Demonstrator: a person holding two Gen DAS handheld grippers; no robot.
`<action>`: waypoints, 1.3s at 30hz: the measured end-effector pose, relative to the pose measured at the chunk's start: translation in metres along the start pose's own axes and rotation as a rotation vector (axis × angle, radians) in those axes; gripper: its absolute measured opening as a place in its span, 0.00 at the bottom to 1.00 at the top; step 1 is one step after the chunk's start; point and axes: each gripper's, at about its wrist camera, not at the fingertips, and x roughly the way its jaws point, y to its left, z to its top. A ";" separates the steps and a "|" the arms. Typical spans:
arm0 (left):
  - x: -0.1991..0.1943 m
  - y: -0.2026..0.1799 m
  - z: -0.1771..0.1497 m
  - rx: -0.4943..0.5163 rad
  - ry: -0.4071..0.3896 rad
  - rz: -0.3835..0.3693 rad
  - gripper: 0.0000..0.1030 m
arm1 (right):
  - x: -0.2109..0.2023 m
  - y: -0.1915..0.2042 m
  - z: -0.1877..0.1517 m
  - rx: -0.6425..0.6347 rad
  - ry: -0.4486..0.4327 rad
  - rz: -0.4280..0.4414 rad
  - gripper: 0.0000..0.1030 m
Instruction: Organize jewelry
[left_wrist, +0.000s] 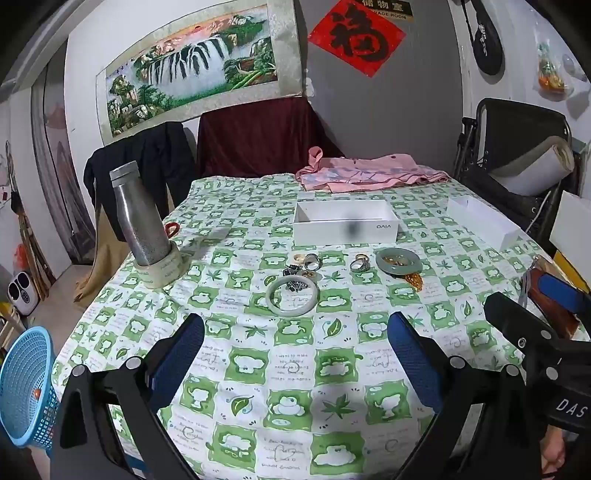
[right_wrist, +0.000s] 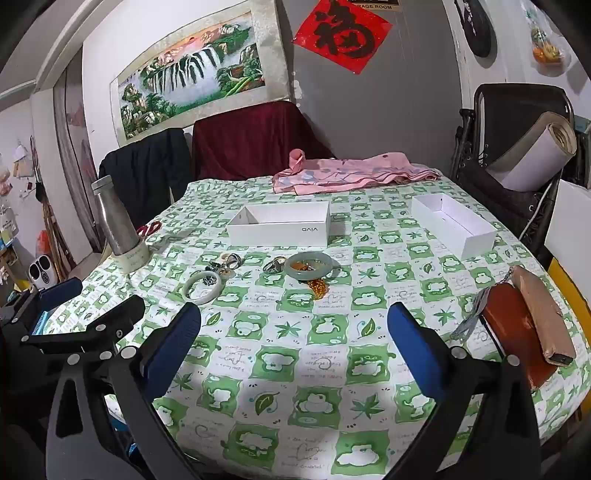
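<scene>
Jewelry lies in the middle of the green-checked table: a pale jade bangle (left_wrist: 292, 296) (right_wrist: 202, 288), a darker green bangle (left_wrist: 398, 261) (right_wrist: 313, 265) over golden beads (left_wrist: 414, 281) (right_wrist: 318, 287), silver rings (left_wrist: 312, 261) (right_wrist: 234, 260) and small dark pieces. Behind stand a white vivo box (left_wrist: 345, 220) (right_wrist: 279, 222) and a second white box (left_wrist: 487, 222) (right_wrist: 453, 224), both open-topped. My left gripper (left_wrist: 295, 354) and right gripper (right_wrist: 294, 341) are open and empty, over the near cloth, short of the jewelry.
A metal bottle (left_wrist: 138, 218) stands in a tape roll at the left. Pink cloth (left_wrist: 369, 173) lies at the far edge. A brown wallet (right_wrist: 532, 325) lies at the right. Chairs surround the table; a blue basket (left_wrist: 26, 387) sits low left.
</scene>
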 end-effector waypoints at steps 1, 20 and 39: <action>0.000 0.000 0.000 -0.001 0.000 0.000 0.95 | 0.000 0.000 0.000 0.000 -0.001 0.000 0.93; 0.000 0.000 0.000 0.000 0.001 0.000 0.95 | 0.000 0.001 0.000 -0.002 0.000 -0.001 0.93; 0.000 0.000 0.000 0.000 0.004 -0.001 0.95 | 0.000 0.003 -0.001 -0.003 0.001 0.000 0.93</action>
